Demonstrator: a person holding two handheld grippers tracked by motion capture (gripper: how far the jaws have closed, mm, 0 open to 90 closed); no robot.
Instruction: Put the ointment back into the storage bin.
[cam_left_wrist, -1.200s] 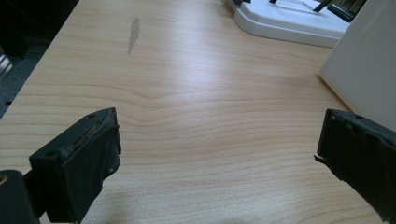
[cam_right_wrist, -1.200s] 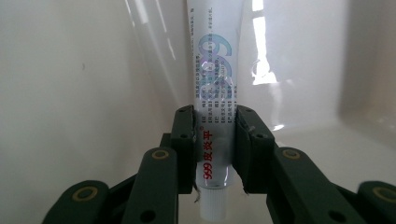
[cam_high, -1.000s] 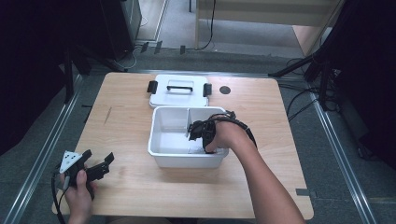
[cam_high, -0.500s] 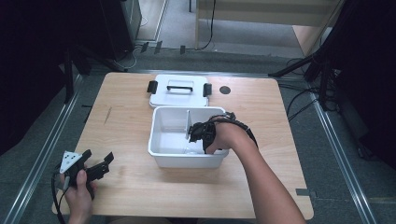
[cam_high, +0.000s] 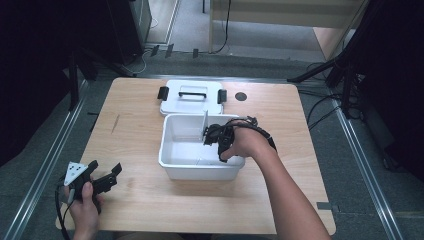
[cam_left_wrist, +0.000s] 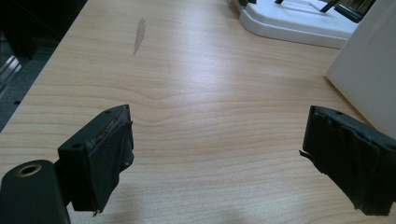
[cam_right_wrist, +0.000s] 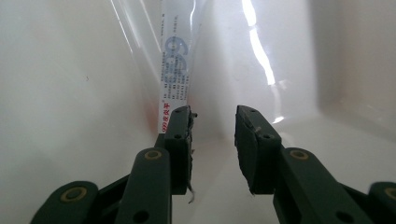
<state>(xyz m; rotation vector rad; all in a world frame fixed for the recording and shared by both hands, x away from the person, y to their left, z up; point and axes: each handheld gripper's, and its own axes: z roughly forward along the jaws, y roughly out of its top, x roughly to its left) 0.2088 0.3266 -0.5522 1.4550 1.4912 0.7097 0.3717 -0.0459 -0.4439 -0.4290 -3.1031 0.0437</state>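
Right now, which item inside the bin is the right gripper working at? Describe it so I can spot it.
Start at the white divided bin in the middle of the wooden table, just in front of its white lid. The right gripper reaches into the right compartment, where a clear plastic packet lies against the wall. A printed white strip with blue and red lettering marks it out.

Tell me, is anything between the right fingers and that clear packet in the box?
Nothing visible. The right gripper is inside the box, and the packet leans against the wall just ahead, beside one finger. The gap between the fingers is bare.
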